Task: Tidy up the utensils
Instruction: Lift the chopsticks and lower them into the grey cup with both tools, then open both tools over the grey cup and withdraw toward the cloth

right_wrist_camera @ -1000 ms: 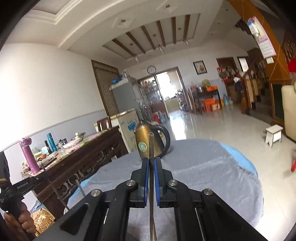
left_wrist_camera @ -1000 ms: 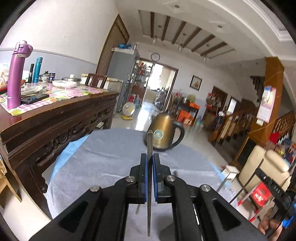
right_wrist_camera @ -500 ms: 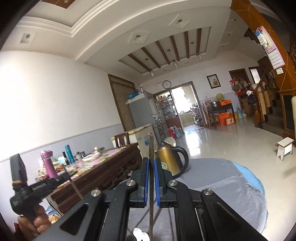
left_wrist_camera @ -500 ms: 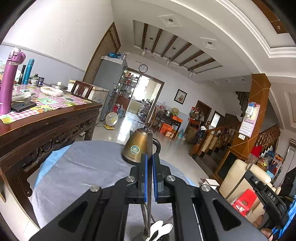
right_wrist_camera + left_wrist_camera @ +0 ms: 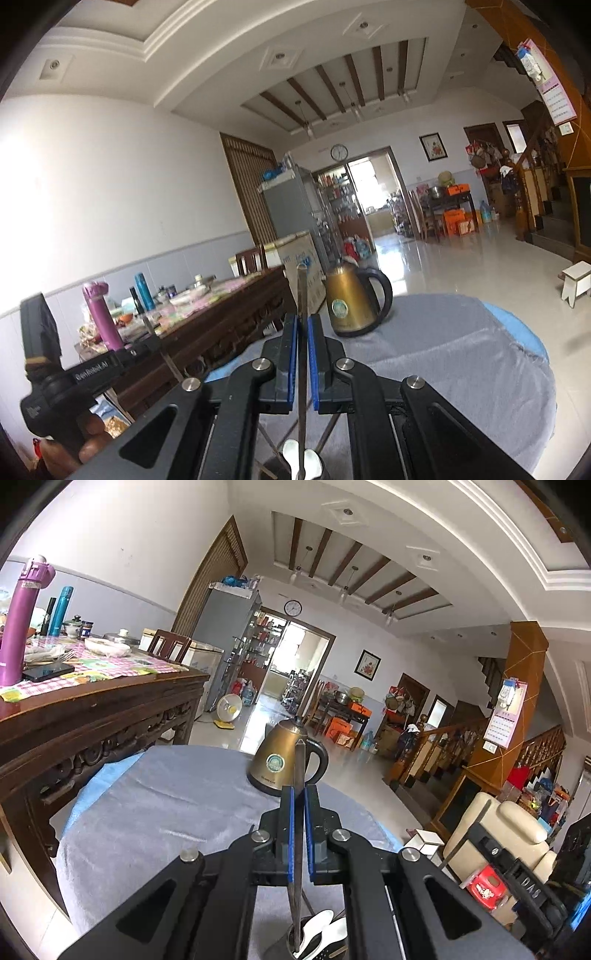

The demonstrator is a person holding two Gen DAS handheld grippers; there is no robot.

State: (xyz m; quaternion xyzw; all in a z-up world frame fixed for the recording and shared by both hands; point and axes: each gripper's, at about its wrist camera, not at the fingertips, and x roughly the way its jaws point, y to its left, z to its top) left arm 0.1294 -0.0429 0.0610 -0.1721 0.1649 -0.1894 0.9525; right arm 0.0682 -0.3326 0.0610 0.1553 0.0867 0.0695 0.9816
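Observation:
My left gripper is shut on a thin metal chopstick held upright; its lower end reaches down into a utensil holder with white spoons at the bottom of the view. My right gripper is shut on another metal chopstick, also upright, its lower end among white spoons and other sticks in the holder below. Each gripper shows at the edge of the other's view: the right one, the left one.
A round table with a grey cloth carries a brass kettle, which also shows in the right wrist view. A dark wooden sideboard with bottles stands left. A cream armchair and a red stool stand right.
Both grippers first tilted up and came over the utensil holder with their chopsticks. The left view has since dropped a little; the chopstick ends now sit among the spoons.

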